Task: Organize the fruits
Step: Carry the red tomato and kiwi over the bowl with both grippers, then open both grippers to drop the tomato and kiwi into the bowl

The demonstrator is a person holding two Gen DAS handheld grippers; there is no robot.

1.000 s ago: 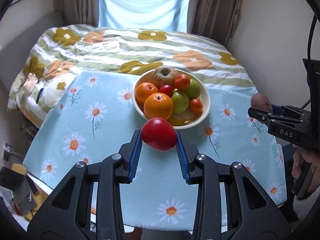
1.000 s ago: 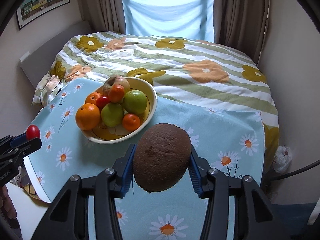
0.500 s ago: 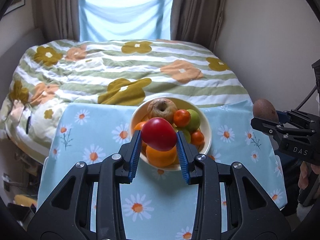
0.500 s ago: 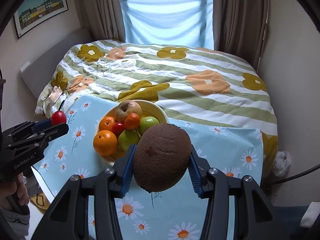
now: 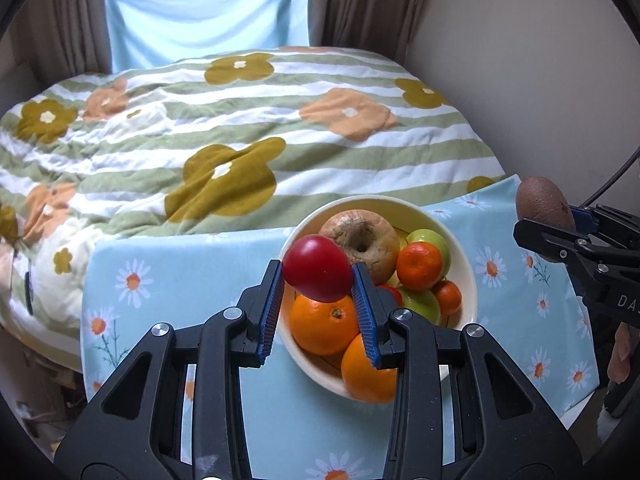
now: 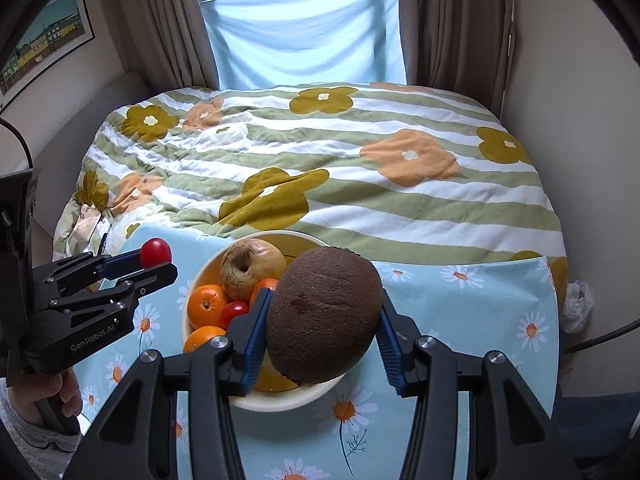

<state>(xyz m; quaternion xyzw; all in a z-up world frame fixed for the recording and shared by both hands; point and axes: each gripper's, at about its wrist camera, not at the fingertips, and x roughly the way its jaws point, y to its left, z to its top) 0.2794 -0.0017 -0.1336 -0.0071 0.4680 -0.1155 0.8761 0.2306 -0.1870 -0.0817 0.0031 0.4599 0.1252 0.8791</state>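
Note:
My left gripper (image 5: 318, 280) is shut on a red tomato (image 5: 318, 268) and holds it in the air over the left part of a cream bowl (image 5: 466, 264). The bowl holds oranges (image 5: 324, 326), green apples (image 5: 432, 238), a brownish apple (image 5: 362, 236) and small red and orange fruits. My right gripper (image 6: 324, 316) is shut on a brown kiwi (image 6: 324, 316), held above the same bowl (image 6: 280, 402). In the right wrist view the left gripper (image 6: 154, 258) with the tomato (image 6: 156, 251) is at the left. In the left wrist view the kiwi (image 5: 542, 202) is at the right.
The bowl stands on a table with a light blue daisy tablecloth (image 5: 180, 264). A bed with a striped flower quilt (image 6: 320, 160) lies right behind it. Walls close in on the right (image 6: 580, 120) and curtains hang at the back.
Both grippers have risen and moved forward with their fruits, so the bowl now lies under and just behind the fingers. Both grips are unchanged.

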